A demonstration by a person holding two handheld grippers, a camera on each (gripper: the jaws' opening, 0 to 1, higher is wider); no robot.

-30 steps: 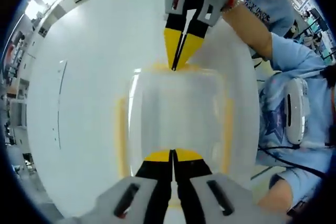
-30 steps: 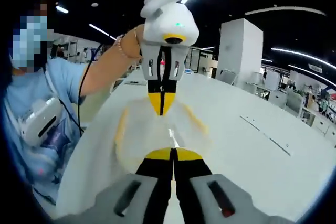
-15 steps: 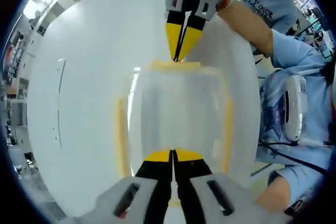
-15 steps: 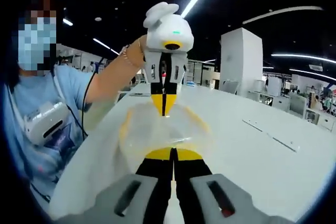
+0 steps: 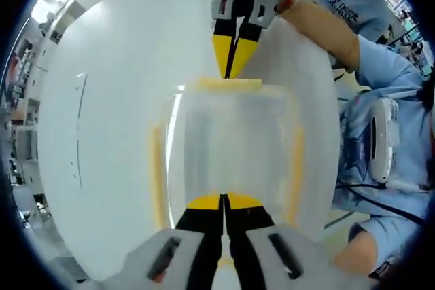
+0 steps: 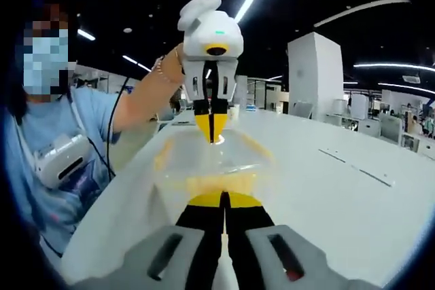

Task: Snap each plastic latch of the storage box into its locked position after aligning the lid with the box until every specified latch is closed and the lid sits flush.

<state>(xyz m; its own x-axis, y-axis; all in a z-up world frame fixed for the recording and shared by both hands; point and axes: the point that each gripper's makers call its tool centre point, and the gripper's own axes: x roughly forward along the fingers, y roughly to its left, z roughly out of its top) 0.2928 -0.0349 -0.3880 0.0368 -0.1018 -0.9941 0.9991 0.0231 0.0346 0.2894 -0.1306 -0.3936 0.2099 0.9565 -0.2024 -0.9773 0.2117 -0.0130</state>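
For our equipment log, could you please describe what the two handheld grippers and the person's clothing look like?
Each claw has black jaws with yellow tips on a light grey body with dark slots: the left claw, the right claw. The person wears a light blue printed T-shirt, a beaded bracelet and a white oblong device on the chest, with a dark cable.

White table (image 5: pixel 109 134) bearing the work; person in a light-blue shirt (image 5: pixel 401 86) with a white chest-mounted device (image 5: pixel 384 142).

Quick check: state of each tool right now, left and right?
Left tool: closed, tips at the near edge of the storage box, holding nothing.
Right tool: closed, tips by the yellow end latch, holding nothing.
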